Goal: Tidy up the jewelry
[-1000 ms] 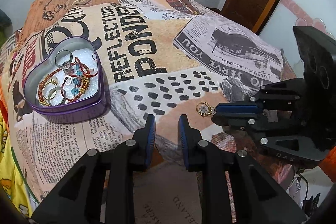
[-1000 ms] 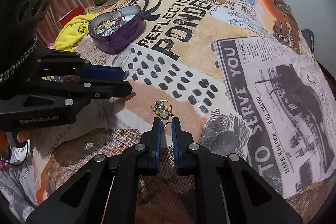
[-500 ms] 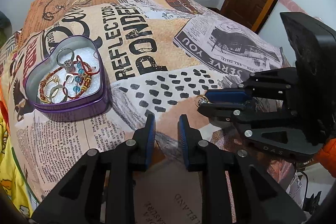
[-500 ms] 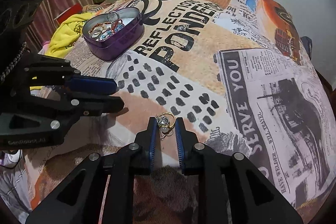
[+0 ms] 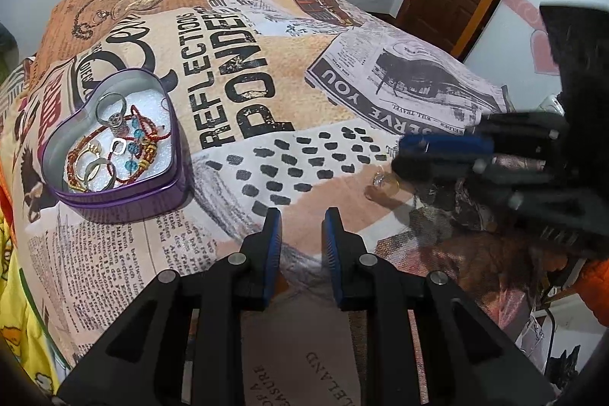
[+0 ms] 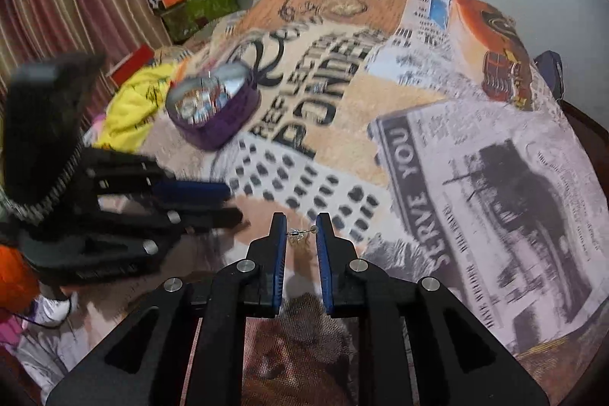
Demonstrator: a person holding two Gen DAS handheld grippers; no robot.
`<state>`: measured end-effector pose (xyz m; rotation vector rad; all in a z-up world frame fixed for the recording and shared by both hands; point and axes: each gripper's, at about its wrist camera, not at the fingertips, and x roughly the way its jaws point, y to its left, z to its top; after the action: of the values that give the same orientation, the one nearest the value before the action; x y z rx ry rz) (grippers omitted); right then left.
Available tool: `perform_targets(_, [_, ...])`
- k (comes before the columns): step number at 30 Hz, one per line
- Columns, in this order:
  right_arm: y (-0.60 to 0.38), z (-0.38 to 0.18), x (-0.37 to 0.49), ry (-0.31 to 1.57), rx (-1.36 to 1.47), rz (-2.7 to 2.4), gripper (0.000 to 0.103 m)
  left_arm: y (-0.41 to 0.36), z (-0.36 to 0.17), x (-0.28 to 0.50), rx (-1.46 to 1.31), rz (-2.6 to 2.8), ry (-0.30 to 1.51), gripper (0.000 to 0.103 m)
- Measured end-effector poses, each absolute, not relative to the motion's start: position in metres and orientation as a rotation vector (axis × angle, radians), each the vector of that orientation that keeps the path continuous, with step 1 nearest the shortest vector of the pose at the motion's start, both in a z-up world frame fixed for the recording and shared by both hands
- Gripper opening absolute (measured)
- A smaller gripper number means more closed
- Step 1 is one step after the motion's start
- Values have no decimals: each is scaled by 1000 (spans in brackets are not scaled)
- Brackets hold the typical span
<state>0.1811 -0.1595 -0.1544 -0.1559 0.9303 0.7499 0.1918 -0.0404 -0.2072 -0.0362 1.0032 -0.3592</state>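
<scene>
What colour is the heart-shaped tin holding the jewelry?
Purple outside, silver inside; the heart-shaped tin shows best in the left wrist view.

heart tin (image 5: 114,193) on bedspread (image 5: 266,94), bracelets (image 5: 125,155) inside; ring (image 5: 384,181) well right of it

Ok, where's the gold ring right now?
Gold ring sits between the right hand-held gripper fingertips, low centre in the right wrist view, near the blanket's front edge.

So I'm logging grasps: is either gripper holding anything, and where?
The right gripper pinches the gold ring across its band; the left gripper holds nothing.
</scene>
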Motion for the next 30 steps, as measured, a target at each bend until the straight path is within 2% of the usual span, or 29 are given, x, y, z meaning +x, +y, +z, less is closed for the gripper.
perform_targets(8, [-169, -141, 189, 885, -134, 722, 14, -57, -205, 196, -28, -400, 1007, 21])
perform_targets(22, [-200, -161, 195, 955, -101, 653, 14, -97, -213, 211, 5, -508, 1036, 21])
perform_targets(26, [-211, -168, 197, 976, -84, 627, 14, -110, -216, 215, 45, -527, 1030, 26])
perform_targets(30, [-221, -174, 196, 997, -94, 592, 14, -123, -217, 219, 80, -546, 1033, 27])
